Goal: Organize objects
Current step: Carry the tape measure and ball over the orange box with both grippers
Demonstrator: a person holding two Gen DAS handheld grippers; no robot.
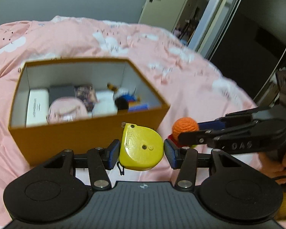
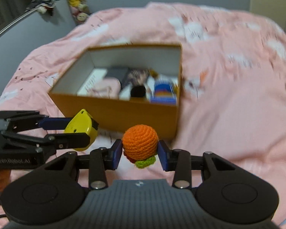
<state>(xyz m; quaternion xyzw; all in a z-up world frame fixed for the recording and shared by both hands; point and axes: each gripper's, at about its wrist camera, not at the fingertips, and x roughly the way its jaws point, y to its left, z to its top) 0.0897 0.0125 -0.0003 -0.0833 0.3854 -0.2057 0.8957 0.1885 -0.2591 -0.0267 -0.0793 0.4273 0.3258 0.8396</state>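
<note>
Right now your left tool (image 1: pixel 142 152) is clamped on a yellow tape measure (image 1: pixel 141 147), a hard, glossy plastic case with one flat side, one rounded side and small screws in its face; the ribbed blue pads (image 1: pixel 170 152) press against it from both sides, low in the centre of the left wrist view. In the right wrist view the same tape measure (image 2: pixel 80 128) sits at the left of the frame, held between the long black fingers of that left tool (image 2: pixel 76 131).

Your right tool (image 2: pixel 140 151) is closed on a crocheted toy (image 2: pixel 140 143): a round orange yarn ball with ridged stitches, with a bit of red and a lime-green frill underneath. From the left wrist view the toy (image 1: pixel 185 129) shows at centre right, pinched by the right tool (image 1: pixel 188 132).

Both held things hang above the bed's pink quilt (image 1: pixel 181 80), soft and rumpled with white cloud patches. Just beyond them, toward the middle of each frame, stands an open cardboard box (image 1: pixel 89 137), brown outside and white inside. It holds a white rectangular carton, a dark flat case, a pale pink soft thing, a black fuzzy ball and something blue; motion blur hides the finer detail.
</note>
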